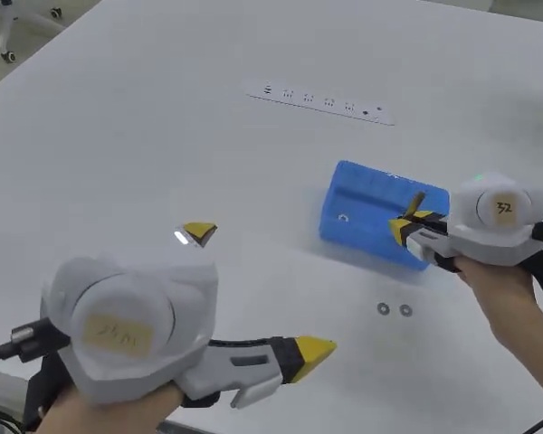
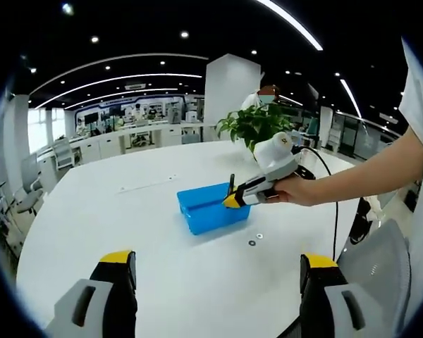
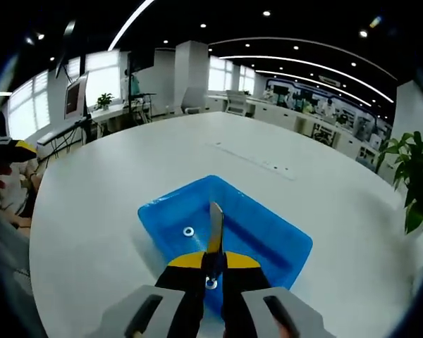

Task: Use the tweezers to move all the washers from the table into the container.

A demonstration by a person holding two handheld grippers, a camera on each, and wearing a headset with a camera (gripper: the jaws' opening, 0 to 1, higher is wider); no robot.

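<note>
Right gripper (image 3: 212, 262): clamped on tweezers (image 3: 215, 224), tip poised over blue container (image 3: 275, 243), apparently for release; one washer (image 3: 189, 231) inside.
Two washers (image 1: 383, 309): on table (image 1: 163, 136), between container and near edge.
Left gripper (image 2: 217, 259): wide open, empty, parked clear.

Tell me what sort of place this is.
Probably a large open-plan office or lab. A big round white table serves as the workbench, rows of desks line the far side of the room, and long curved ceiling light strips run overhead.
</note>
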